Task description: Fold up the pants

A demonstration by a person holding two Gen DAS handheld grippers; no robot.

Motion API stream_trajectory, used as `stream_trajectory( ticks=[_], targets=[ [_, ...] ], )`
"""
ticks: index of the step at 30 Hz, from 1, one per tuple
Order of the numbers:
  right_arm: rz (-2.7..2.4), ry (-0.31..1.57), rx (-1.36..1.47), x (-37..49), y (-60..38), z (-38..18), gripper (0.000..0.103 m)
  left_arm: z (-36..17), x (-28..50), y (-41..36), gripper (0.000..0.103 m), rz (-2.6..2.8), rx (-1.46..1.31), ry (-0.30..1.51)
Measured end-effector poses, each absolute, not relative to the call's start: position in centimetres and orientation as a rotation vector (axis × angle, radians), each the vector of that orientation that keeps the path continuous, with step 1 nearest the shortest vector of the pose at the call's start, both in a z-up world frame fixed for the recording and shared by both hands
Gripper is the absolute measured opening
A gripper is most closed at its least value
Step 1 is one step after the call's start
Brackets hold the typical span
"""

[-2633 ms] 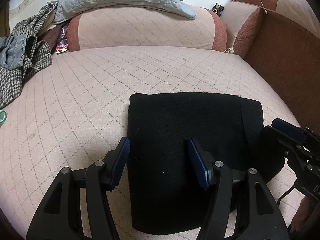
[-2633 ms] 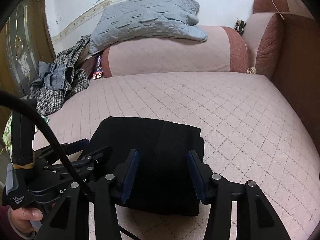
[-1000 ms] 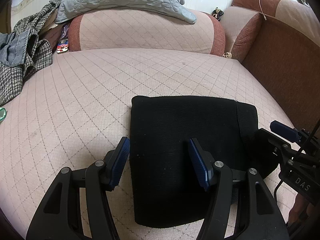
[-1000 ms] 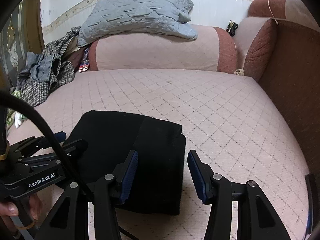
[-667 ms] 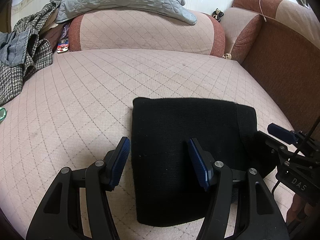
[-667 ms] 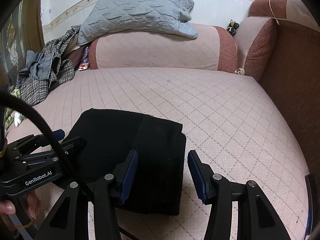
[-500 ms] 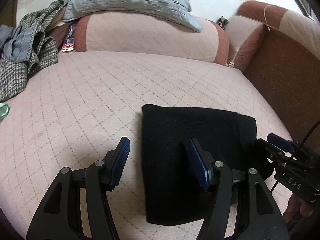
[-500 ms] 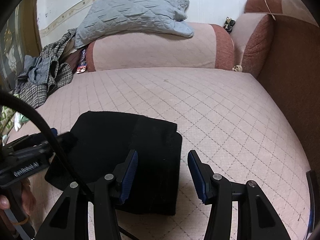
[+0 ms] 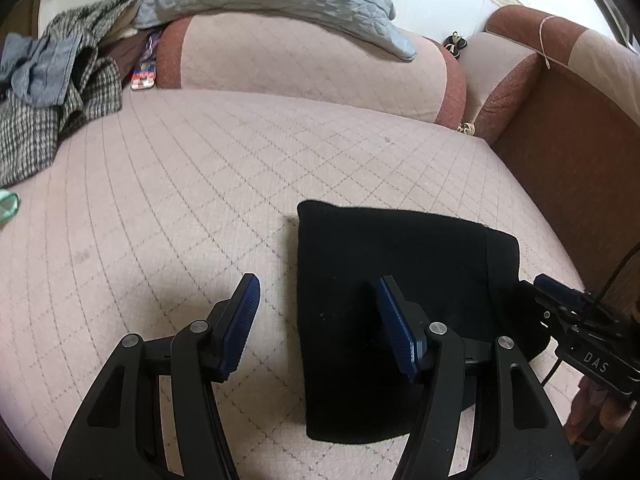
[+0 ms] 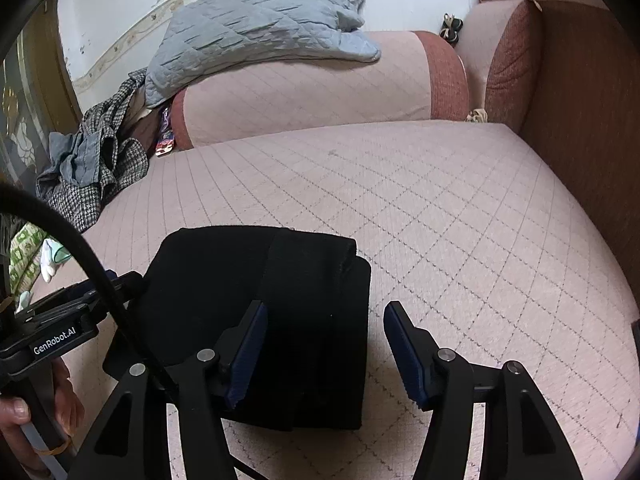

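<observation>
Pants (image 9: pixel 384 280) lie folded into a compact black block on the quilted sofa seat (image 9: pixel 200 184); they look soft, thick and limp, best pinched at an edge. Left gripper (image 9: pixel 318 320) and right gripper (image 10: pixel 324 350) gape empty, the right's jaws having just widened.

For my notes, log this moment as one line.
pants: folded, flat on sofa | left gripper: open, holds nothing | right gripper: open, jaws just widened, holds nothing
</observation>
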State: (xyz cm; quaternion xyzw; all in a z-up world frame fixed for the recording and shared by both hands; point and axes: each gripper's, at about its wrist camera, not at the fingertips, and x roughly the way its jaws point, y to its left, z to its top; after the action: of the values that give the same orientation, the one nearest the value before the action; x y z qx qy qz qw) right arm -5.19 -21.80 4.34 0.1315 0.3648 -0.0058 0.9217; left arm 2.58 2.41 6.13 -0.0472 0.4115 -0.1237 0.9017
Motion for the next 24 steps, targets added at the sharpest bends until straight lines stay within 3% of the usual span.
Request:
stream_trajectory(
  ticks=[24],
  targets=[
    [0.066, 0.780, 0.439, -4.5, -24.1, 2.1, 0.066, 4.7, 3.9, 4.3, 0.061, -0.302, -0.248, 0.938]
  ],
)
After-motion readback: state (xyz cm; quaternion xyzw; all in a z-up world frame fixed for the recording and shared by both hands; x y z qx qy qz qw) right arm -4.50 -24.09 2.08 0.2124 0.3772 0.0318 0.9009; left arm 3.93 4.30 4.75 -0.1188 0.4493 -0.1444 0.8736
